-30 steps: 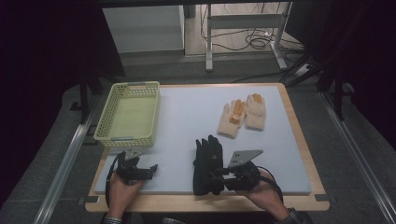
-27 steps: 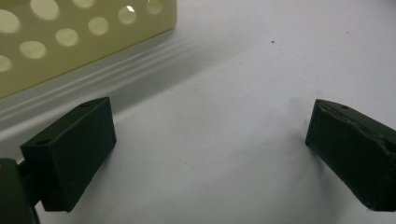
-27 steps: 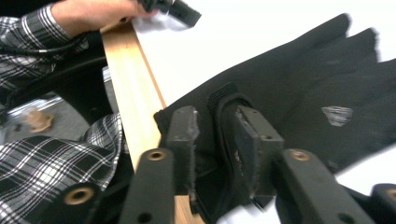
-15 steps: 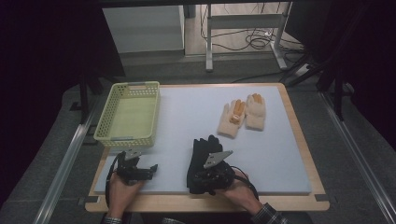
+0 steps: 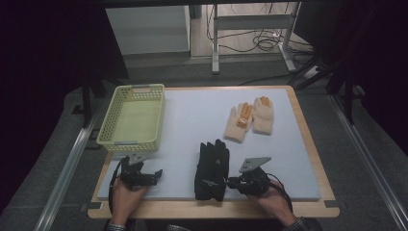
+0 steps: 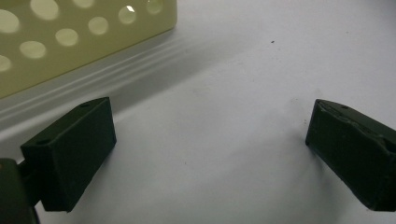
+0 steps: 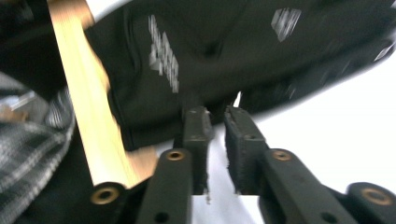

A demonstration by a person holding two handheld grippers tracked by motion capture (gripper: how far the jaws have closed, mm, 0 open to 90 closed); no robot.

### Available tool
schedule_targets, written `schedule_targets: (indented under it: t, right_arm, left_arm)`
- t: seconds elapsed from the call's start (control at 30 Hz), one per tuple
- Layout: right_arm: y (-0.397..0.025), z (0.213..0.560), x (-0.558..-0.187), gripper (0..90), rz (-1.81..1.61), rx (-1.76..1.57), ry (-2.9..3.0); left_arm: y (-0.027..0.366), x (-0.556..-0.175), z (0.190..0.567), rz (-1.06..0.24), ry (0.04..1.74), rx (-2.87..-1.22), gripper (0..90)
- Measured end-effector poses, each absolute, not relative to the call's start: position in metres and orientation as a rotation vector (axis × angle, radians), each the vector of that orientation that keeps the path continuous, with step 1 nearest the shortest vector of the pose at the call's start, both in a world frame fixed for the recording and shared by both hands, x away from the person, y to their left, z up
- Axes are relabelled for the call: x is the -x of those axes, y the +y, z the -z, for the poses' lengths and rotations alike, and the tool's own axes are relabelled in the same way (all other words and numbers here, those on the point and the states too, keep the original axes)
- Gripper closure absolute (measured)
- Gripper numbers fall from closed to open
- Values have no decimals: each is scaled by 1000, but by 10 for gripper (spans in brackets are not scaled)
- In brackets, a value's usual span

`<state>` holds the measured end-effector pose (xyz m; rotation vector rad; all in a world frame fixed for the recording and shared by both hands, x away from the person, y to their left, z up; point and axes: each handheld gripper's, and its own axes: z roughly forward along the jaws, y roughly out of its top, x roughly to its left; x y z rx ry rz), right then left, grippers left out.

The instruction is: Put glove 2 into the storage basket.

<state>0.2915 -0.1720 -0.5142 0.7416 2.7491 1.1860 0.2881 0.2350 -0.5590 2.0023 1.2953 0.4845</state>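
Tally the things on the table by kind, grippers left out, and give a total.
Black gloves: 2, stacked near the front edge
Cream gloves with orange fingertips: 2, side by side
Yellow-green basket: 1
Total: 5

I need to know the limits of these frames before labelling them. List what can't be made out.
- Right gripper: jaws nearly together at the black gloves; motion blur in the right gripper view hides whether fabric is pinched.
- White print on the black gloves: blurred, unreadable.
- Basket: cut off by the left gripper view's top edge.
- Cream gloves: orange patches too small to identify in the high view.
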Motion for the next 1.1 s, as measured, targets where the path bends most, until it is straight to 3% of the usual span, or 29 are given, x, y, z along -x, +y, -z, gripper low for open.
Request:
schedule_targets:
  t: [0.73,1.1]
  right_arm:
    - [-86,539,-313,787,-1233,-605,2715]
    - [-124,524,-316,618,-1205,-661,2650]
  left_arm:
    - [239,-290,556,-462,1253,-2062,24]
    - [233,-288,550,-413,1218,-2077,58]
